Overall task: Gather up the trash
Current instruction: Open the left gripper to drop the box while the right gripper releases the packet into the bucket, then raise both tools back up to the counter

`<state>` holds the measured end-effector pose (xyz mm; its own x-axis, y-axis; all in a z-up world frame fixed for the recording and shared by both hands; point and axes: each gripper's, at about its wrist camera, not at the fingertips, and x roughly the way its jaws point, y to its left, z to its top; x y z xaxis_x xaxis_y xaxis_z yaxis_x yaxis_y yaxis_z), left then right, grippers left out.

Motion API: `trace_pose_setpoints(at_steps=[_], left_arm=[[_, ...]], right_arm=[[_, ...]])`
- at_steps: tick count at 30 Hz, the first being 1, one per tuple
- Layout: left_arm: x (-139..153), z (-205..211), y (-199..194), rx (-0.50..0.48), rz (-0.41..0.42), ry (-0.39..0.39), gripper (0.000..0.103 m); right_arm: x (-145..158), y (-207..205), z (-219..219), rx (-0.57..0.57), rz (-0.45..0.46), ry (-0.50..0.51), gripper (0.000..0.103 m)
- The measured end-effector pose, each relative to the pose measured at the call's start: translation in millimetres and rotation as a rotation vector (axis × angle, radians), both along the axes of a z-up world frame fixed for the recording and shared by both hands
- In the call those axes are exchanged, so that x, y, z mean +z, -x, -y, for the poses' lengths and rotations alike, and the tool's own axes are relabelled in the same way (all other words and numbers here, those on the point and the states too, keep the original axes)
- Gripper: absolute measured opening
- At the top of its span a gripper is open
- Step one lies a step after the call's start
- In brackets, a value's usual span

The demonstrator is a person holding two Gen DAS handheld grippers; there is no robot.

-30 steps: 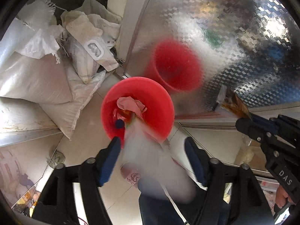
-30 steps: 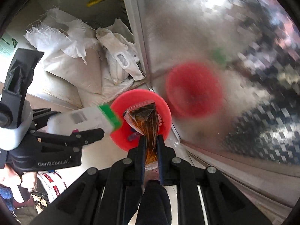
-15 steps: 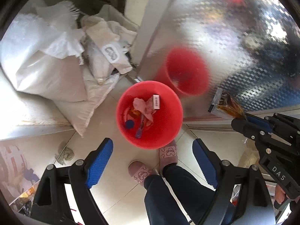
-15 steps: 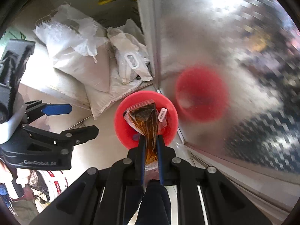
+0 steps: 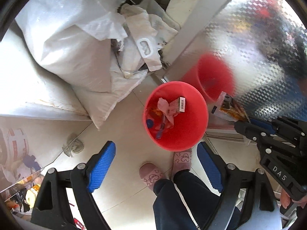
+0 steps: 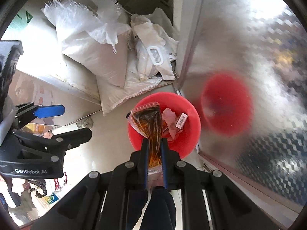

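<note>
- My right claw (image 6: 154, 143) is clamped tight on a clear bag of brown-orange scraps (image 6: 149, 122), pointing straight down at the red bin (image 6: 190, 132) on the floor.
- The bag hangs over the near rim of the bin, not in it.
- My left claw (image 5: 155, 164) gapes wide, nothing between its blue pads (image 5: 101, 164), out to the side of the bin.
- Inside the bin: pink crumpled paper (image 5: 166, 111), a small barcoded box (image 5: 182, 104).
- White sacks (image 5: 76, 44) are piled beyond the bin.
</note>
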<state>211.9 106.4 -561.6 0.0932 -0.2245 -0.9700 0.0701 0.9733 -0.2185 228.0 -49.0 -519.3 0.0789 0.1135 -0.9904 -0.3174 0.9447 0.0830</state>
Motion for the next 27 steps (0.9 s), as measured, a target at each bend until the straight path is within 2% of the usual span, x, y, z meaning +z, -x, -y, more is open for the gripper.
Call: trace_pose_setpoints(at_steps=[3,5,7,9,14,17,23,27], left_arm=[[0.4,-4.8,1.4,0.008,0.001,-0.005,0.085],[1.3,-7.0,2.0,0.016,0.003,-0.012,0.085],[4.7,-10.4,2.4,0.028,0.008,-0.023,0.085],[12.3,-11.3,3.6,0.03,0.019,-0.028,0.085],[45.4,-10.6,8.5,0.014,0.05,-0.054,0.085],[71.8,-8.3,12.2,0.002,0.067,-0.063,0.085],[140.7,-10.5,25.8,0.017,0.105,-0.075,0.085],[197.0,-12.0,35.5,0.031,0.138,-0.065,0.085]], right_arm=[[-1.7,-0.5,-4.1,0.006,-0.011,-0.006,0.013],[-1.1,-0.6,-7.2,0.014,-0.021,-0.006,0.028],[2.6,0.7,-9.4,0.02,-0.004,0.01,0.052],[8.8,3.4,-9.6,0.027,0.013,0.003,0.058],[29.6,8.0,-10.4,0.02,0.019,0.033,0.061],[51.9,11.3,-10.7,0.004,0.022,0.031,0.061],[117.6,22.1,-14.3,-0.002,0.062,0.029,0.061],[171.7,29.0,-18.3,0.007,0.113,0.032,0.063]])
